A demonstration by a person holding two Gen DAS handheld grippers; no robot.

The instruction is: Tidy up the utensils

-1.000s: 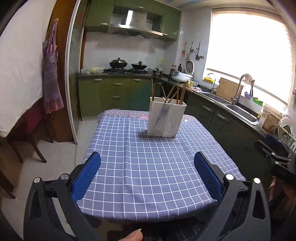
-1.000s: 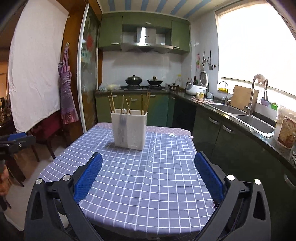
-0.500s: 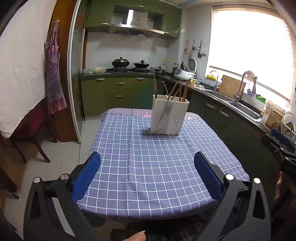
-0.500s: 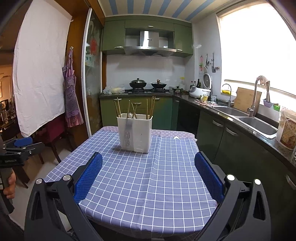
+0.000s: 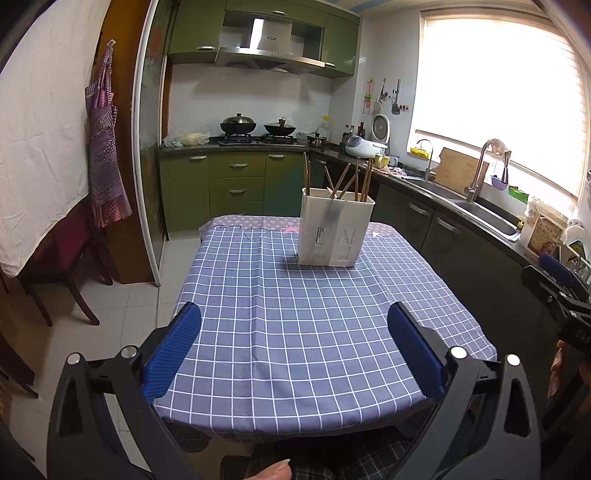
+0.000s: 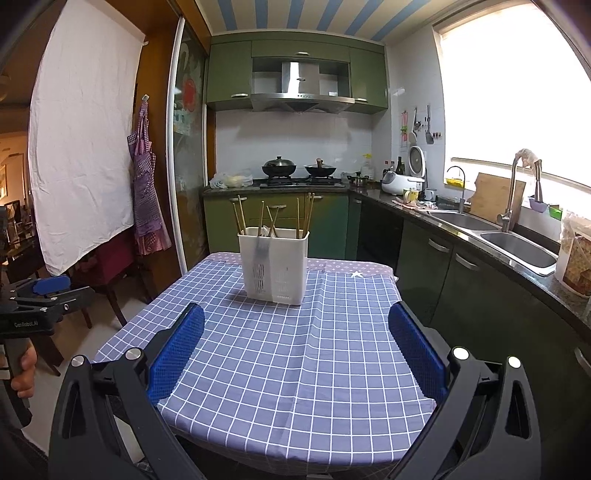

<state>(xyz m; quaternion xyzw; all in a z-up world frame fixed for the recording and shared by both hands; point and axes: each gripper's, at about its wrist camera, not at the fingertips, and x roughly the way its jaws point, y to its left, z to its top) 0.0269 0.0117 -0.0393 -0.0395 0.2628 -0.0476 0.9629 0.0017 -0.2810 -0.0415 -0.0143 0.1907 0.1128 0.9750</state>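
Both tools, left (image 5: 293,347) and right (image 6: 295,347), have been drawn back, jaws spread and empty. Chopsticks (image 6: 273,219) stand in the white caddy (image 6: 274,266), frame centre, on the tabletop (image 6: 295,369); sorting seems finished.

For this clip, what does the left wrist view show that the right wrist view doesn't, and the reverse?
Only the left wrist view shows the right gripper at its right edge. Only the right wrist view shows the left gripper at its left edge and the striped ceiling. Both show the white utensil holder with chopsticks standing on the checked tablecloth, plus the stove and the sink. Both grippers are open and hold nothing.
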